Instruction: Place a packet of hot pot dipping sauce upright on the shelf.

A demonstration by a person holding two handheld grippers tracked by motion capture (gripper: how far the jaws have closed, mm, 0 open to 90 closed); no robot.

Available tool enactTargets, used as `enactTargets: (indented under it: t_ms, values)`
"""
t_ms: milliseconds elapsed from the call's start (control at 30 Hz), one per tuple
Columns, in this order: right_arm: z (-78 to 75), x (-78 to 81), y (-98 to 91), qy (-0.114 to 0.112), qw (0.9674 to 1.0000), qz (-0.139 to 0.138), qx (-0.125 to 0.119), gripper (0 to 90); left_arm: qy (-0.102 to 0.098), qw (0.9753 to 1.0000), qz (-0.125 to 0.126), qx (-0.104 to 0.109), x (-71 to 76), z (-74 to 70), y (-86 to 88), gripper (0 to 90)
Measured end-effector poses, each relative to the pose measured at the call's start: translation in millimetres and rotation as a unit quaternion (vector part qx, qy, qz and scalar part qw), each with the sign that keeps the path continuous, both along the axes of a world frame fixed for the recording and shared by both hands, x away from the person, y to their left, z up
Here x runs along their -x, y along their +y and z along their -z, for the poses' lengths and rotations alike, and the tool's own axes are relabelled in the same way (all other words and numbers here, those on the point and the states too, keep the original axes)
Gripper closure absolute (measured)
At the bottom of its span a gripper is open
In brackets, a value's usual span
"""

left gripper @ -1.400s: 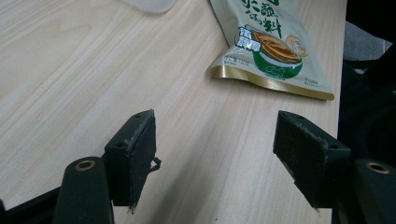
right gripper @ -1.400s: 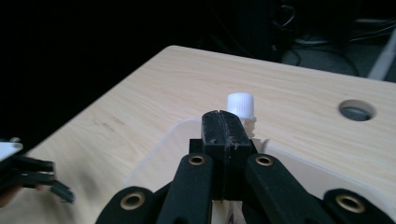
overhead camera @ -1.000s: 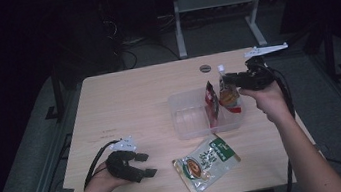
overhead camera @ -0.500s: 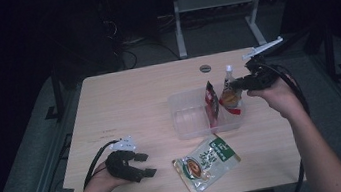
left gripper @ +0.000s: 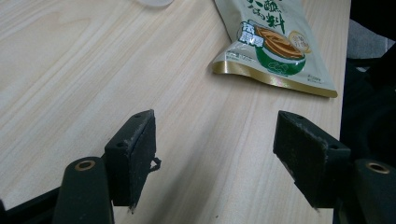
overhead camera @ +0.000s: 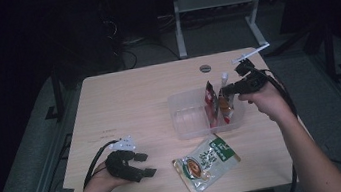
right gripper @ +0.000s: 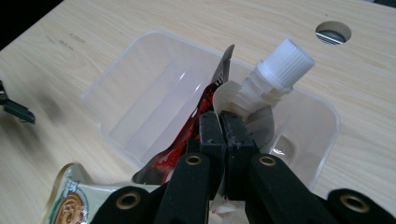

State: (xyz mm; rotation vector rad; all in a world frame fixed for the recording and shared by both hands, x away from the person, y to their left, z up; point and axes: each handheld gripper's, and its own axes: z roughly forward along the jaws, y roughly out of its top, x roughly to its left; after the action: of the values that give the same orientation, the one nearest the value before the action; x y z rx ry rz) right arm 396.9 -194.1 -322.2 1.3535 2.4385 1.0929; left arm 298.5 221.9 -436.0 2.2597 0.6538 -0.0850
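While the desk carries everything, the clear plastic bin right of its middle is where the work is: a spouted pouch with a white screw cap stands upright in the bin's right end, its long axis near vertical, beside a red packet. The right gripper meets that pouch from the right side, so the right hand is much the nearer one. Its jaws have just been closing and now stand pressed together on the pouch's upper edge, just below the spout. A green soup pouch lies flat on the desk in front of the bin. The left gripper rests near the desk's front left, jaws spread wide, with nothing between them.
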Motion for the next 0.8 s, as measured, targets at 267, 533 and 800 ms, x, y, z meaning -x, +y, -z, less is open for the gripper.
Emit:
enactTargets:
  t_ms: [267, 533, 800]
  values:
    - [14.9, -1.1, -1.1, -0.003, 1.0000, -0.003, -0.006, 87.8, -0.007, 0.9999, 0.008, -0.004, -1.4, 1.1, -0.3, 29.6]
    - [19.9, 4.8, -3.5, -0.008, 0.9998, -0.015, -0.013, 73.9, -0.006, 1.0000, 0.006, -0.005, -0.5, 0.9, -0.1, 29.6]
    - [8.5, 32.7, -23.7, -0.073, 0.9967, -0.016, -0.031, 42.7, -0.008, 1.0000, 0.005, -0.003, 0.5, 1.9, -1.5, 29.4]
